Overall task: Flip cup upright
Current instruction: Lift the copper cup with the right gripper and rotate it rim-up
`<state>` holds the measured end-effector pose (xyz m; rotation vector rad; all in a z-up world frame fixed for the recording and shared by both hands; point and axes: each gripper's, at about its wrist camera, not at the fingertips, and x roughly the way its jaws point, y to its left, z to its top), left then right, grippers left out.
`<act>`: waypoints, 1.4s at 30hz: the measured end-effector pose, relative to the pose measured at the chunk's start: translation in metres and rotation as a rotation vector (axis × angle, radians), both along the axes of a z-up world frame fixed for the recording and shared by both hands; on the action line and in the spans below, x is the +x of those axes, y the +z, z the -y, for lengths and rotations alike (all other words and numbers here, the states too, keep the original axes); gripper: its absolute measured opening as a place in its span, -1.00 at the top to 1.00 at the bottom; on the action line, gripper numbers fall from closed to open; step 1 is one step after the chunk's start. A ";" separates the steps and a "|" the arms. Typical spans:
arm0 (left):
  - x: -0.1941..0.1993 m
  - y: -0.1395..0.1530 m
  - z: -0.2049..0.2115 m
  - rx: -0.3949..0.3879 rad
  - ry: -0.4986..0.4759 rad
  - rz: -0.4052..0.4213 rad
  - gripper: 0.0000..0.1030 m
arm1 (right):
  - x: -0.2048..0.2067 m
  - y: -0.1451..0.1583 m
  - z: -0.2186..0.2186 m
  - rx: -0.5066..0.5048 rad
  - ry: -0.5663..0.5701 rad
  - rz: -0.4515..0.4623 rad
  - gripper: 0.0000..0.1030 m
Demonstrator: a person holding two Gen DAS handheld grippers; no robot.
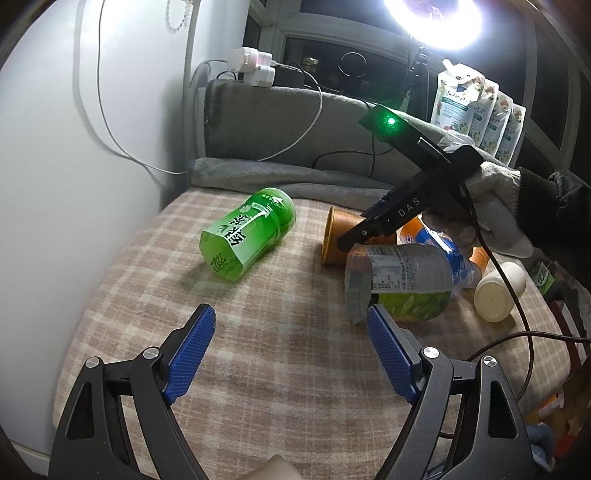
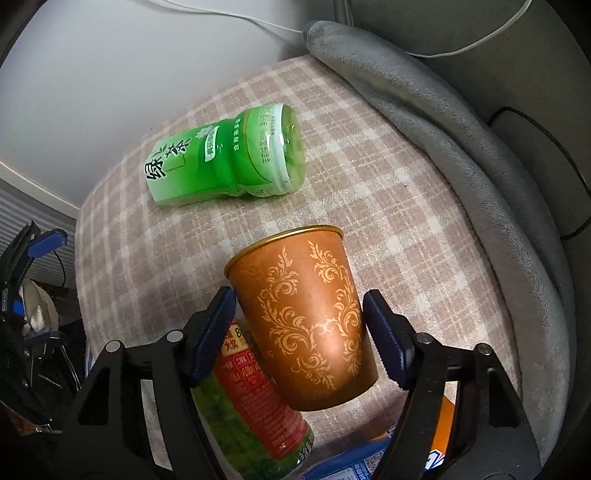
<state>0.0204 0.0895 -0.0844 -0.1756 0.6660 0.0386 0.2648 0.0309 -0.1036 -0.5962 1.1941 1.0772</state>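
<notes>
Between open right tongs [image 2: 299,332]: cup [image 2: 306,317]

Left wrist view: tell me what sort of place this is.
Probably a home room, with a makeshift setup by a window: a plaid blanket as work surface, a ring light and chargers on the grey cushion.

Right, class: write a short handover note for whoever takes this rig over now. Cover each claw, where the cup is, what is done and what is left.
Left claw: open, empty, hovering over the checked cloth.
Right claw: open, its pads either side of the orange cup, not clearly gripping it.
The cup lies on its side beside the clear bottle; the green bottle lies apart from it.
Done: right claw lined up on the cup.
Left: close, lift, stand the cup upright, release.
</notes>
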 end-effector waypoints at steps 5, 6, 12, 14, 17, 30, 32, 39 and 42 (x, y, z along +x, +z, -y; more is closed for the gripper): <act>0.000 0.000 0.000 0.004 0.006 0.002 -0.63 | 0.007 0.014 0.009 0.048 -0.048 0.016 -0.31; 0.000 0.000 0.000 0.005 0.008 0.002 -0.63 | 0.008 0.017 0.011 0.059 -0.057 0.021 -0.30; 0.000 0.001 0.001 0.009 0.015 0.006 -0.62 | 0.010 0.033 0.017 0.114 -0.104 0.045 -0.29; -0.001 0.002 0.002 0.012 0.016 0.008 -0.63 | 0.008 0.041 0.023 0.133 -0.120 0.061 -0.29; -0.002 0.004 0.003 0.012 0.014 0.010 -0.60 | 0.000 0.056 0.034 0.169 -0.151 0.087 -0.29; -0.012 0.023 0.025 -0.012 -0.070 0.043 -0.60 | -0.086 0.086 0.116 0.277 -0.370 0.156 -0.29; -0.014 0.023 0.031 -0.030 -0.093 0.039 -0.60 | -0.101 0.084 0.131 0.294 -0.413 0.152 -0.29; -0.014 0.020 0.050 -0.100 -0.169 0.000 -0.60 | -0.151 0.054 0.180 0.341 -0.625 0.075 -0.29; -0.013 0.018 0.059 -0.111 -0.202 -0.017 -0.60 | -0.163 0.038 0.197 0.363 -0.711 0.025 -0.29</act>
